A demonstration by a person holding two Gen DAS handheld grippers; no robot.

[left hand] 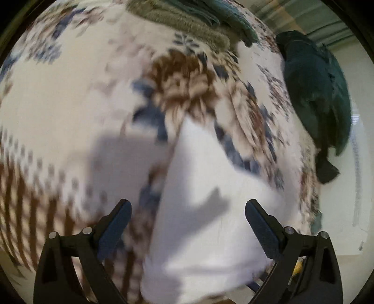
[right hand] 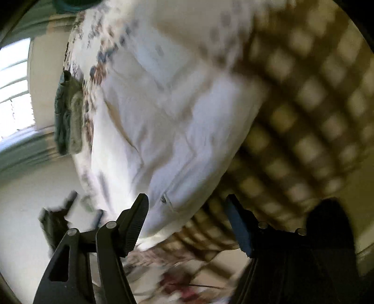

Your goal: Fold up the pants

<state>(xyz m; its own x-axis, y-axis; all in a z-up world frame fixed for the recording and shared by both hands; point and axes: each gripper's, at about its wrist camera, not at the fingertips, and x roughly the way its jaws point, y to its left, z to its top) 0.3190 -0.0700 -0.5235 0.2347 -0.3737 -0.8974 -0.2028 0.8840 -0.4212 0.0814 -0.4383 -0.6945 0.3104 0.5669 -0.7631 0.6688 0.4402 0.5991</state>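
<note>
White pants (left hand: 205, 224) lie on a floral bedspread (left hand: 70, 98); both views are motion-blurred. My left gripper (left hand: 188, 210) is open just above one end of the pants, its fingers apart on either side of the cloth. In the right wrist view the pants (right hand: 168, 121) spread wide, with a pocket seam and a small rivet near the lower edge. My right gripper (right hand: 187, 210) is open over that lower edge and holds nothing.
Folded grey and teal clothes (left hand: 187, 21) are stacked at the far side of the bed. A dark teal garment (left hand: 318, 93) hangs over the bed's right edge. A brown-checked part of the bedspread (right hand: 303, 117) lies beside the pants. Pale floor (right hand: 28, 210) lies past the bed.
</note>
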